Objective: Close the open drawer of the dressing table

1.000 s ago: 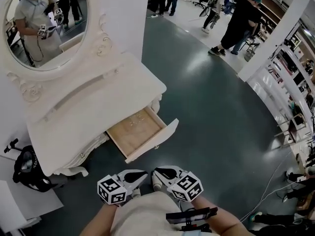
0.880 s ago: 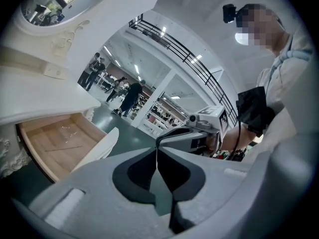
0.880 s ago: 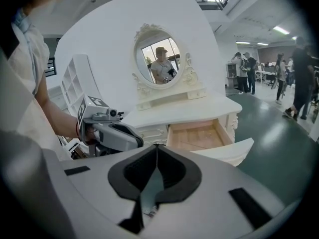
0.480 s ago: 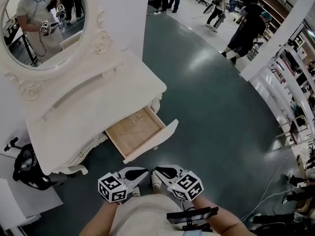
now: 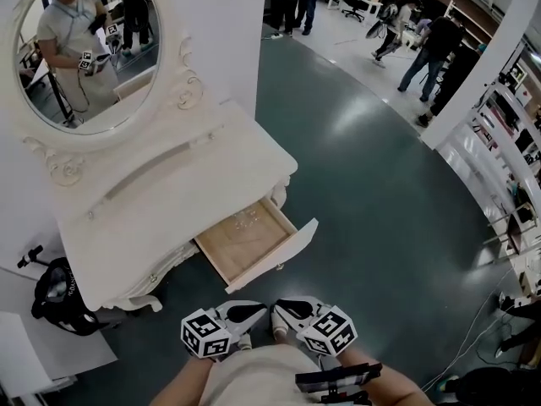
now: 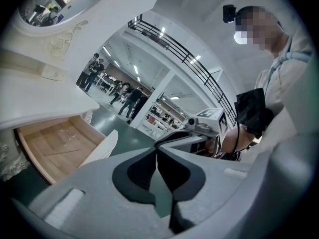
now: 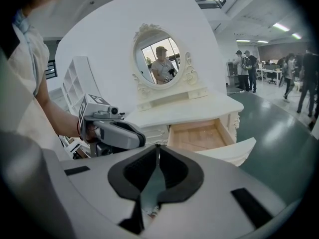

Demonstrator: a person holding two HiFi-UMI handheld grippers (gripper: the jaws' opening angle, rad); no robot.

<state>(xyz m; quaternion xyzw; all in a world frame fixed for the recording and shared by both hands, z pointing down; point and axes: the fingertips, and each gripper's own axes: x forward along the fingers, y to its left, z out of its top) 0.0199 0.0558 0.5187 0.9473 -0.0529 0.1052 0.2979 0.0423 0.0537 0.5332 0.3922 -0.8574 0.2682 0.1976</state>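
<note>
In the frame's centre the drawer [image 5: 252,242] stands open; your left gripper [image 5: 251,312] and right gripper [image 5: 286,309], fingers clenched on nothing, should next push its front inward.

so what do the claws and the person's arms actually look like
The left claw and right claw have pale grey moulded shells with black inner pads that taper to a point. The left cube and right cube are white with black square markers. The person wears a light short-sleeved top, so the forearms are uncovered.
</note>
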